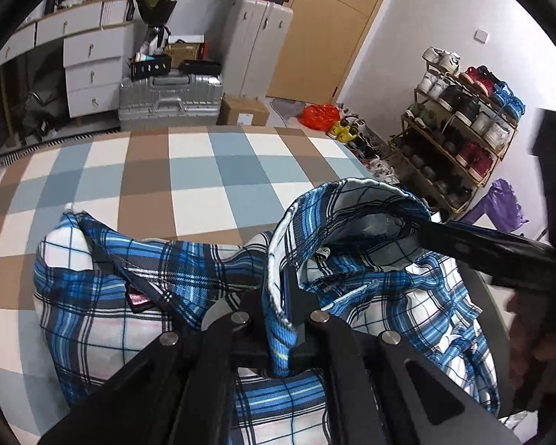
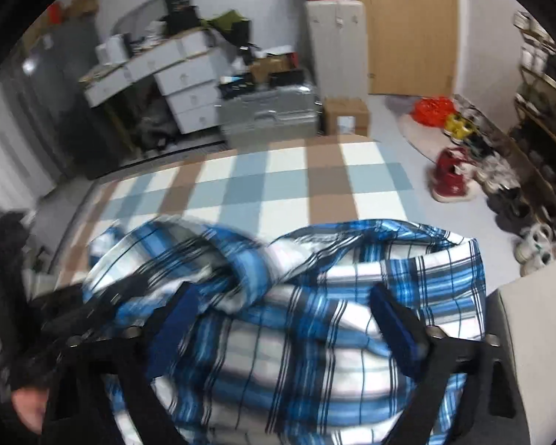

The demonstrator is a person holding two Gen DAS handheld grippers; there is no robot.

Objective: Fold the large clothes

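Note:
A blue, white and black plaid shirt (image 1: 92, 296) lies bunched on a checked bedcover (image 1: 204, 170). My left gripper (image 1: 281, 311) is shut on a fold of the shirt's edge and holds it raised. In the left wrist view my right gripper (image 1: 419, 224) comes in from the right, its tip at the shirt's lifted collar. In the right wrist view, which is blurred, the right gripper (image 2: 281, 296) is wide open, its blue pads (image 2: 393, 319) on either side of the shirt (image 2: 315, 333) with fabric between them.
The bedcover (image 2: 278, 181) reaches ahead to the bed's far edge. Beyond are a silver suitcase (image 1: 170, 96), white drawers (image 1: 92, 70) and a cardboard box (image 1: 244, 111). A shoe rack (image 1: 459, 122) and loose shoes (image 2: 452, 178) stand on the floor at right.

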